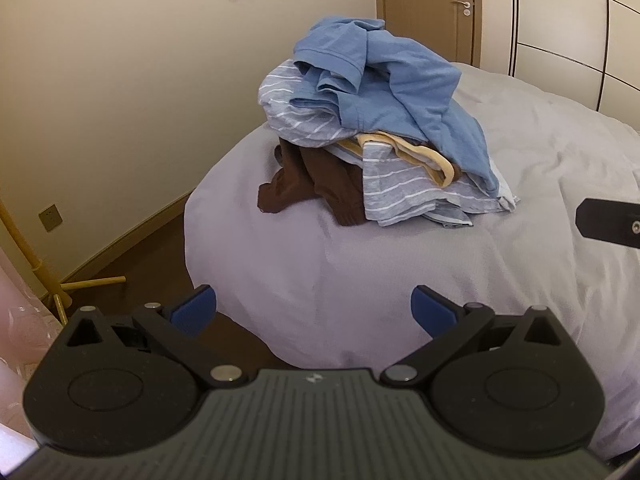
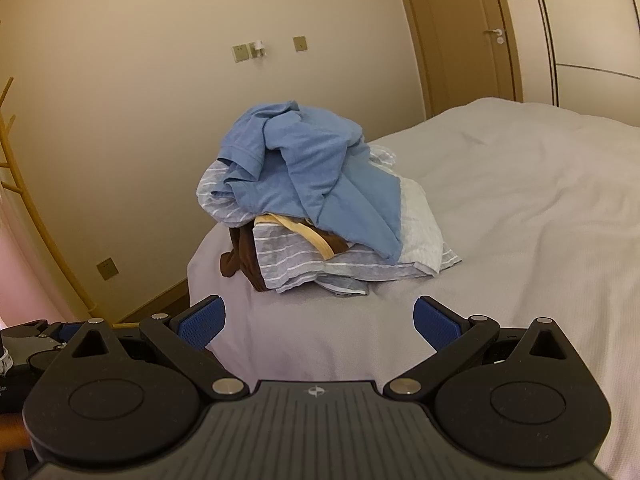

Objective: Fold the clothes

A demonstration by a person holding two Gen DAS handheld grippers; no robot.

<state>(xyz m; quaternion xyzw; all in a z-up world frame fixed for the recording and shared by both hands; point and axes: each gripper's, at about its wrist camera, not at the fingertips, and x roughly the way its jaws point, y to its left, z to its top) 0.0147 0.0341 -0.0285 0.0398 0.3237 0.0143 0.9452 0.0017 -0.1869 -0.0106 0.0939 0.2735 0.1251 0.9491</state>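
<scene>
Pale grey bedding (image 2: 500, 240) near the bed's corner carries a heap of clothes, its limp, light blue cotton shirt (image 2: 316, 168) on top, best pinched at its hemmed sleeve, while left gripper (image 1: 314, 308) and right gripper (image 2: 320, 320) hover spread, empty.

Your left gripper (image 1: 314, 306) hangs with jaws spread wide over the bed's (image 1: 400, 280) near corner, holding nothing. The clothes pile (image 1: 384, 128) sits further up the bed's left edge, blue shirt (image 1: 400, 72) on top, brown garment (image 1: 316, 188) spilling toward you.
</scene>
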